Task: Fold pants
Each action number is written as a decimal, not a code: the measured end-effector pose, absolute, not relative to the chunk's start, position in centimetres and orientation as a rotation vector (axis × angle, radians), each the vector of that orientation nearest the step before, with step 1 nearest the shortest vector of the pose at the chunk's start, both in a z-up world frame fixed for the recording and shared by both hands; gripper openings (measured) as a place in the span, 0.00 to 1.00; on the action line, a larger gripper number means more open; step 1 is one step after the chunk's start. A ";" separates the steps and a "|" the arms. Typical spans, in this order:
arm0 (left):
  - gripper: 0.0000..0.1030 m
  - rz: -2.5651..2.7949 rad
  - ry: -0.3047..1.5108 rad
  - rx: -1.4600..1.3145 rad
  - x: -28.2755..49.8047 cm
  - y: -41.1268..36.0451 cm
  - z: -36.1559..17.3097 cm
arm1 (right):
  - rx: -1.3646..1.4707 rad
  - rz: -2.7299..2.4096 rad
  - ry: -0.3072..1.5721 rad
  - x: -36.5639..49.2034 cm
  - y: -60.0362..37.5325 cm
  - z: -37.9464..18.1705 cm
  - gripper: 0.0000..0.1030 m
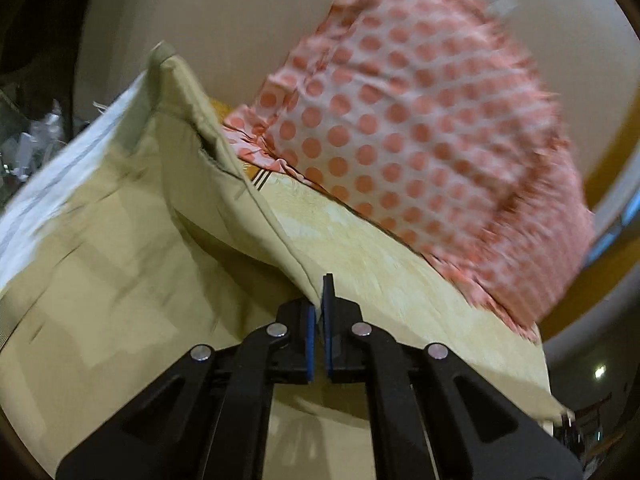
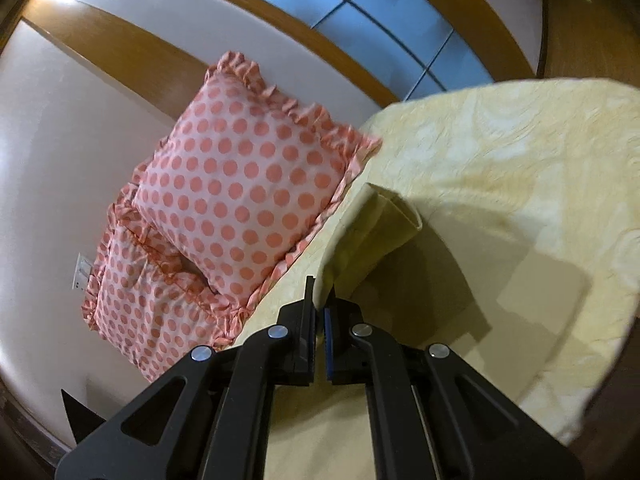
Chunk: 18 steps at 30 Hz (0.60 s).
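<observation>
The pants (image 1: 120,248) are pale khaki-green and are lifted off the yellow bedspread (image 1: 380,276). My left gripper (image 1: 319,304) is shut on a folded edge of the pants, which rises up and left to a raised corner near the waistband. In the right wrist view my right gripper (image 2: 320,300) is shut on another edge of the pants (image 2: 376,236), and a leg end with its hem hangs just beyond the fingers. The fabric casts a shadow on the bed below. Neither gripper shows in the other's view.
Pink polka-dot pillows (image 2: 244,184) with frilled edges lie at the head of the bed, against a white wall; one shows in the left wrist view (image 1: 400,128). A wooden headboard band (image 2: 160,52) and a window run behind. The bedspread (image 2: 520,160) stretches to the right.
</observation>
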<state>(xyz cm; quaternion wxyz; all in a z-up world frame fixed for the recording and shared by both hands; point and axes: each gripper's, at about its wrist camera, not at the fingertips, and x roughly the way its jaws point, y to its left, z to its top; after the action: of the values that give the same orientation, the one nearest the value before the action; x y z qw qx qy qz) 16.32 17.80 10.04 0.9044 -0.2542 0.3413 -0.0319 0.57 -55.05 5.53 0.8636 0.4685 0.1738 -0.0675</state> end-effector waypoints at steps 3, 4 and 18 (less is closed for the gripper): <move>0.03 -0.062 0.678 -0.516 8.6 17.4 9.7 | 0.975 -0.171 0.366 -1.1 -55.3 5.2 0.03; 0.03 -0.052 0.675 -0.520 6.6 17.2 9.1 | 0.972 -0.183 0.371 -1.8 -55.3 4.8 0.03; 0.44 0.068 0.660 -0.553 -2.9 17.0 2.3 | 0.799 -0.459 0.378 -7.4 -55.2 3.0 0.72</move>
<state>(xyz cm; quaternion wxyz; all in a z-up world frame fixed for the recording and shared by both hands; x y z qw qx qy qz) -2.90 16.97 2.29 0.9083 -0.2679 0.3196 0.0332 -7.40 -55.15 3.02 0.8785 0.3832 0.1812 -0.2203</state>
